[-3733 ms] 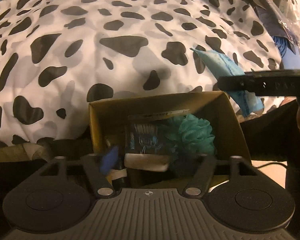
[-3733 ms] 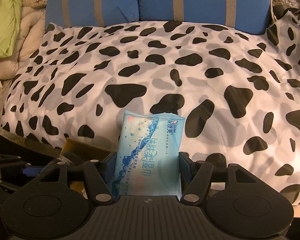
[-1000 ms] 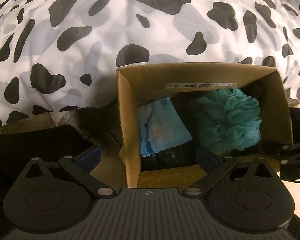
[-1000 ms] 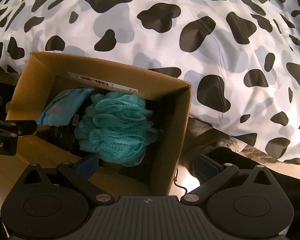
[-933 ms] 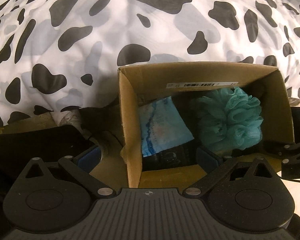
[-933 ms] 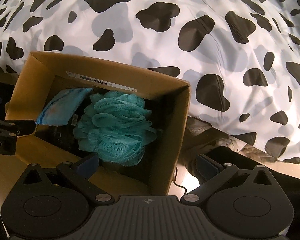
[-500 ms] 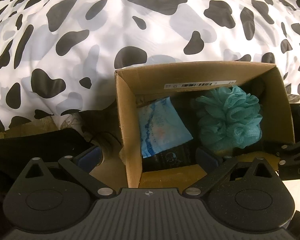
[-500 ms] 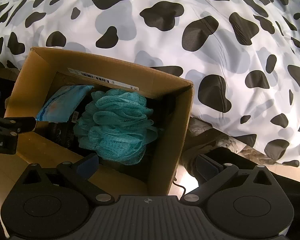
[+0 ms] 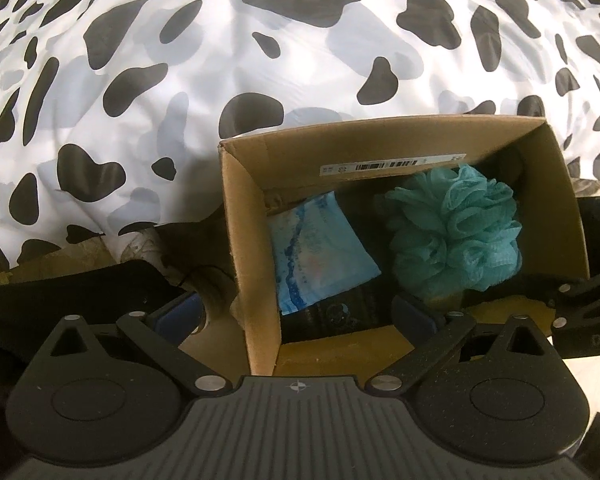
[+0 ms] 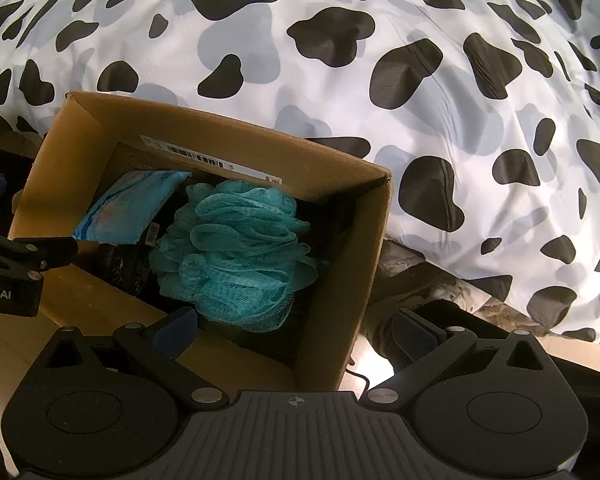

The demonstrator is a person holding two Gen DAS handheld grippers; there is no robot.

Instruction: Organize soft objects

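An open cardboard box point(image 9: 244, 216) point(image 10: 352, 240) stands against the cow-print duvet. Inside lie a teal mesh bath pouf point(image 9: 456, 232) point(image 10: 236, 256), a light blue wet-wipes pack point(image 9: 316, 256) point(image 10: 132, 204) and a dark packet point(image 9: 336, 312) under them. My left gripper point(image 9: 296, 312) is open and empty, its jaws either side of the box's left wall. My right gripper point(image 10: 296, 328) is open and empty, its jaws either side of the box's right wall. Each gripper shows at the edge of the other's view.
The cow-print duvet point(image 9: 220, 48) point(image 10: 420, 60) fills the upper part of both views. Dark fabric point(image 9: 80, 292) lies left of the box. A camouflage-pattern cloth point(image 10: 432, 288) and a cable on a pale floor point(image 10: 364, 372) lie right of it.
3.7 s ago my right gripper held the wet-wipes pack; the pack now lies in the box and that gripper is open. Over the last second both views have shifted only slightly.
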